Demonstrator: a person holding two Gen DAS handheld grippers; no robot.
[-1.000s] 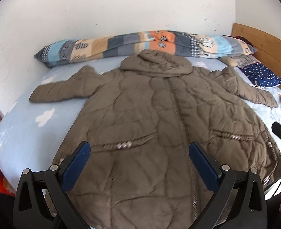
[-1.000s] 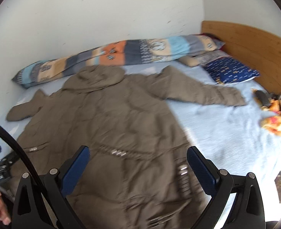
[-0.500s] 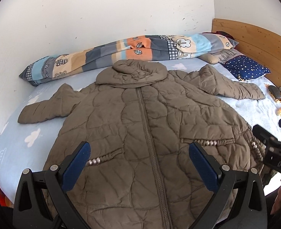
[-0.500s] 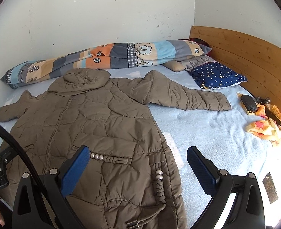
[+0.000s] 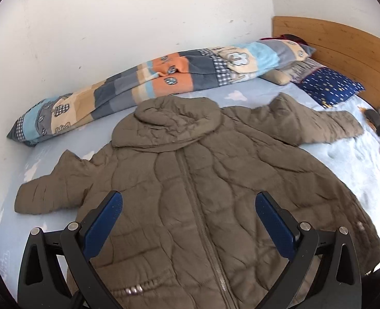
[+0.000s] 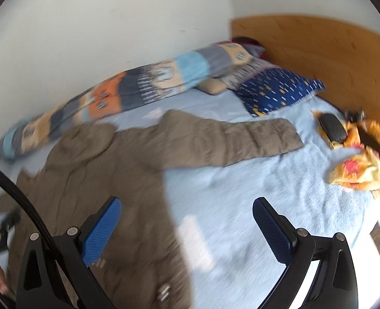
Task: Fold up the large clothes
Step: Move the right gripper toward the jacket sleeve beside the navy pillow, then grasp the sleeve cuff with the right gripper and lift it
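A: So, left gripper (image 5: 187, 206)?
B: Jaws wide, empty, above the brown coat (image 5: 190, 180), which lies flat and zipped on the bed (image 5: 344, 159).
A: Right gripper (image 6: 186, 212)?
B: Spread too, empty, over the coat's right edge; right sleeve (image 6: 236, 139) stretched out.

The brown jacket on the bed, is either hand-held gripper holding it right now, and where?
Nothing is held. The left hand-held gripper and right hand-held gripper are both open above the jacket.
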